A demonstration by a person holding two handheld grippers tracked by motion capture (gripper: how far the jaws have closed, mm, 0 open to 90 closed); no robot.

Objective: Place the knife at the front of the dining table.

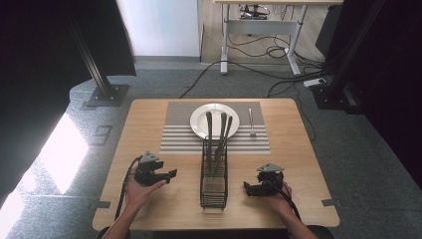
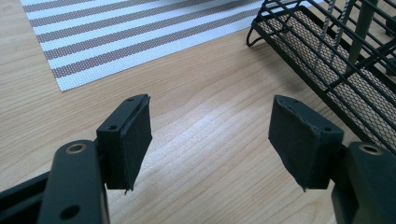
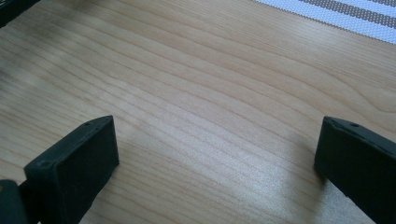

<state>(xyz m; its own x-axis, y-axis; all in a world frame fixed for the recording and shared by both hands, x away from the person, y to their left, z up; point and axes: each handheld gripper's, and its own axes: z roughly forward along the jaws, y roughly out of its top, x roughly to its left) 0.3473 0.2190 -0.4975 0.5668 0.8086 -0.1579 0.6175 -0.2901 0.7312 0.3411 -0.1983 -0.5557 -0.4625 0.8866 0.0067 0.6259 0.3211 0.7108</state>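
Resting low on the wooden table (image 1: 149,199), we hold the left gripper (image 1: 171,174) and right gripper (image 1: 247,187) either side of the black wire caddy (image 1: 214,191) — jaws apart on both, gripping nothing. The caddy holds three dark utensils (image 1: 220,134), handles leaning far over the white plate (image 1: 199,121) on the striped mat (image 1: 179,134). A careless pull, we judge, could tip this tall caddy — a fork (image 1: 252,122) lies right of the plate.

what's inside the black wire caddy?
In the high view, the black wire caddy holds three dark utensil handles standing at its far end, leaning over the white plate. Their working ends are hidden in the mesh, so types are unclear. The near section looks empty.
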